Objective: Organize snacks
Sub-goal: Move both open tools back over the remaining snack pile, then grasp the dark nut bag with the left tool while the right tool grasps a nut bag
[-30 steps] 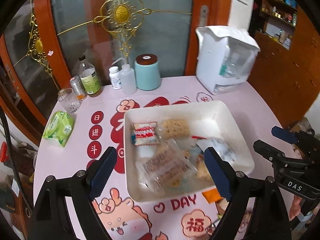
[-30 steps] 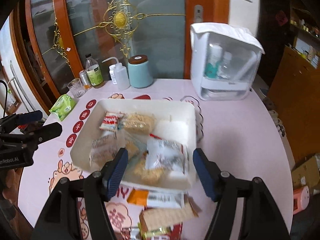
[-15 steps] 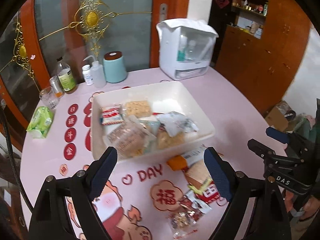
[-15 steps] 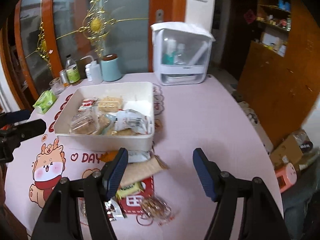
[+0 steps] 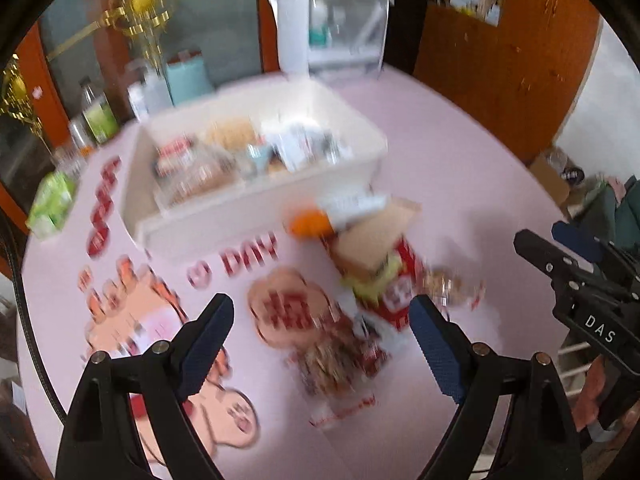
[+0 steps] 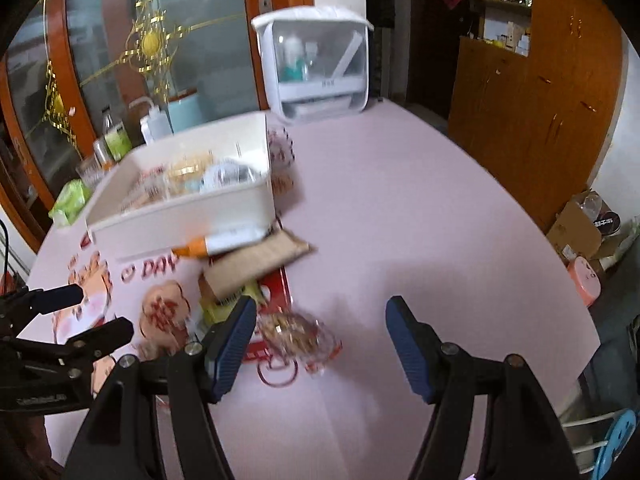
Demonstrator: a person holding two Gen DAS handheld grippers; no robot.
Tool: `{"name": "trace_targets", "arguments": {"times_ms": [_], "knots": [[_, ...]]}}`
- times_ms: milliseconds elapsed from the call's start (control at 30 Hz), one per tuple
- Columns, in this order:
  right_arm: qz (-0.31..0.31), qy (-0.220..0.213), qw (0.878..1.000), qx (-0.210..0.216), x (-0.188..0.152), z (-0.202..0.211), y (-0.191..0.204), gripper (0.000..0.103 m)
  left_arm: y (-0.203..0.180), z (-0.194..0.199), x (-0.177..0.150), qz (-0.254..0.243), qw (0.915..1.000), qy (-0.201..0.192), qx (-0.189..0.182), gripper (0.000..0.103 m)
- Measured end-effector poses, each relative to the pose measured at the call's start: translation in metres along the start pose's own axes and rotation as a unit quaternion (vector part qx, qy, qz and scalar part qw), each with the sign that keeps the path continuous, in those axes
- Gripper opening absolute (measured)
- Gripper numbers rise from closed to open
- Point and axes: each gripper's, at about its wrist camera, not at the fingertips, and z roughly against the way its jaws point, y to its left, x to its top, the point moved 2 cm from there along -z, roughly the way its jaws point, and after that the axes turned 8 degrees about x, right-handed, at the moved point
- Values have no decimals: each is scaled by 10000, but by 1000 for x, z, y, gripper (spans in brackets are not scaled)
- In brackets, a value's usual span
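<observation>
A white tray (image 5: pixel 256 220) holding several wrapped snacks stands mid-table, also seen in the right wrist view as the tray (image 6: pixel 180 216). In front of it lies a loose pile: an orange-and-white packet (image 5: pixel 312 222), a brown packet (image 5: pixel 372 236), a red packet (image 5: pixel 400 292) and a clear bag of brown snacks (image 5: pixel 332 360). My left gripper (image 5: pixel 322 308) hangs open above that clear bag, nothing between its pads. My right gripper (image 6: pixel 320 308) is open too, its left finger beside a clear snack packet (image 6: pixel 292 330), just right of the brown packet (image 6: pixel 256 264). Neither touches anything.
A white lidded box (image 6: pixel 316 64) stands at the back of the pink table. A teal canister (image 5: pixel 188 76), bottles (image 5: pixel 100 120) and a green tissue pack (image 5: pixel 52 204) line the far left. Wooden cabinets (image 6: pixel 540 100) stand to the right, and a cardboard box (image 6: pixel 576 228) sits on the floor.
Both grippers have drawn back from over the tray and sunk toward the loose pile in front of it. The tray now sits farther off. Both pairs of jaws stay as wide as before.
</observation>
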Motion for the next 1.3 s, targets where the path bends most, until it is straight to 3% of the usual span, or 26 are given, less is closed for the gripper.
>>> {"name": "trace_targets", "arguments": {"times_ms": [200, 500, 767, 1033, 1300], "knots": [[49, 345, 9992, 179, -20, -24, -8, 68, -13, -36, -27, -12, 9990, 432, 129, 89], [367, 740, 9954, 494, -32, -57, -1, 68, 4, -85, -49, 696, 9908, 1155, 101, 89], [612, 978, 9923, 458, -27, -86, 6, 68, 14, -107, -66, 1089, 9814, 1579, -59, 89], [558, 1112, 9904, 607, -19, -101, 6, 68, 1, -112, -69, 862, 9842, 1543, 140, 89], [1205, 1092, 9862, 320, -9, -103, 14, 68, -6, -112, -70, 916, 9821, 1642, 136, 89]]}}
